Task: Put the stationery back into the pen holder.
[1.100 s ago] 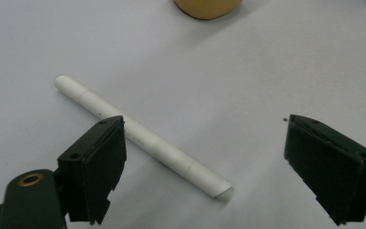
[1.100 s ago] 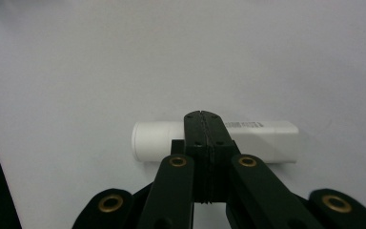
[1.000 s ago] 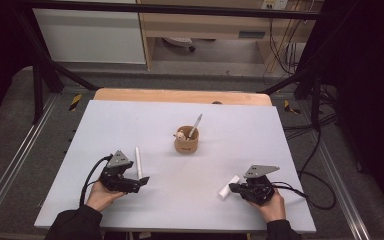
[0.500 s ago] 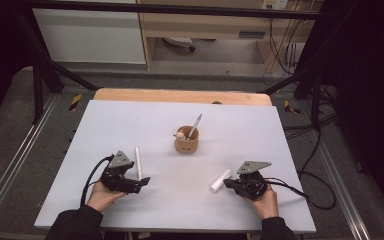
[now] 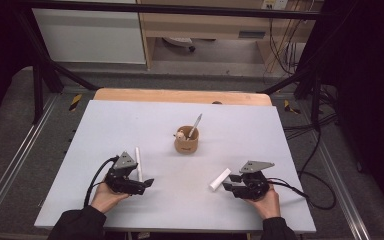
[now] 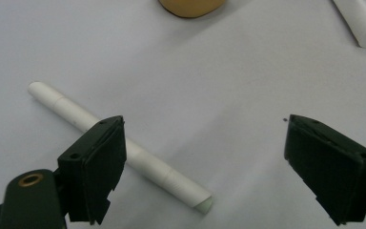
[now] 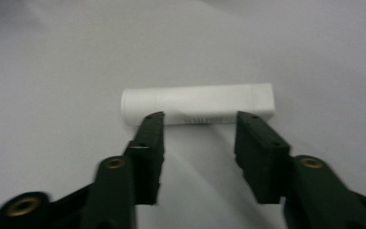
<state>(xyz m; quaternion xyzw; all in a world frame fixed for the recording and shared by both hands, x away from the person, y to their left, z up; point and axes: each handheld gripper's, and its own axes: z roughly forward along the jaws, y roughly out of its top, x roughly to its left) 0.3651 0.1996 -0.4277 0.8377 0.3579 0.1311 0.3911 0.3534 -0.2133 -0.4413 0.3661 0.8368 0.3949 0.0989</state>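
A short white tube (image 5: 220, 179) lies on the grey table, just left of my right gripper (image 5: 231, 184). In the right gripper view the tube (image 7: 198, 104) lies crosswise just beyond the fingertips of that gripper (image 7: 200, 131). Its jaws have just been opening and stand apart with nothing between them. A long white pen (image 5: 139, 162) lies beside my left gripper (image 5: 144, 183). In the left gripper view the pen (image 6: 143, 164) runs diagonally past the left jaw, and that gripper (image 6: 202, 143) is wide open over bare table.
A small wooden cup (image 5: 186, 142) with a pen (image 5: 195, 125) standing in it sits at the table's middle. The wooden back edge (image 5: 180, 95) of the table lies beyond it. Cables trail off the right side (image 5: 310, 192).
My right gripper's jaws went from shut to apart. The short tube has shifted slightly left and farther up the table. The left gripper and the long pen stayed put.
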